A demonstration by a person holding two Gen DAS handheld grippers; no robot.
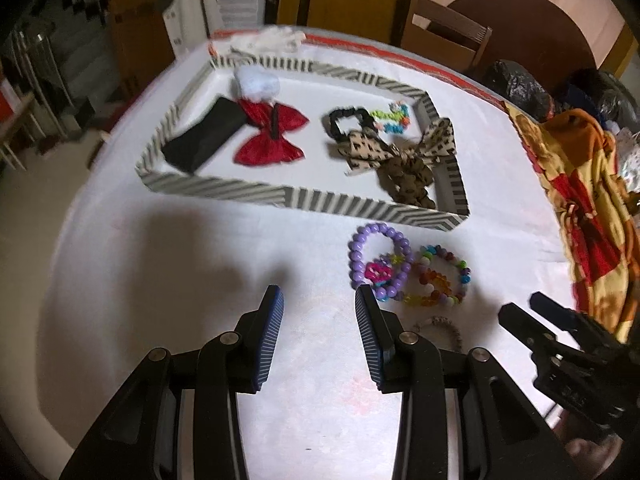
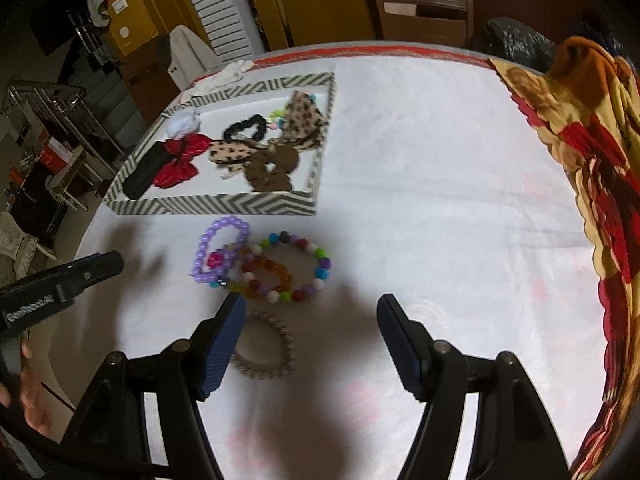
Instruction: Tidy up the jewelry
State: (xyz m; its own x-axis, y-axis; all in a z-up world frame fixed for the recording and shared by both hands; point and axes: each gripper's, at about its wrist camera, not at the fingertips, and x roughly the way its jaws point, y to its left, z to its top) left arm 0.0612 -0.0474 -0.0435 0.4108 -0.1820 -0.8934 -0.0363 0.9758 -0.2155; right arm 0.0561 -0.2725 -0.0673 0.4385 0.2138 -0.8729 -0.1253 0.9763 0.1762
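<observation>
On the white tablecloth in front of the striped tray [image 1: 240,193] [image 2: 216,205] lies a cluster of bracelets: a purple bead one [image 1: 356,249] [image 2: 204,249], a multi-colour bead one [image 1: 464,273] [image 2: 325,265] and an orange bead one [image 2: 276,270]. A beige bead bracelet [image 1: 450,327] [image 2: 289,345] lies nearer. My left gripper [image 1: 318,301] [image 2: 112,265] hangs open and holds nothing, its right finger just short of the purple bracelet. My right gripper [image 2: 312,309] [image 1: 522,306] is open above the beige bracelet, whose ring lies by the left finger.
The tray holds a black pouch [image 1: 200,144], a red bow [image 1: 272,136], a white puff, a black scrunchie, a leopard bow [image 1: 400,152] and a small colourful bracelet. An orange-red blanket [image 2: 592,152] covers the table's right edge. A chair [image 2: 420,8] stands behind.
</observation>
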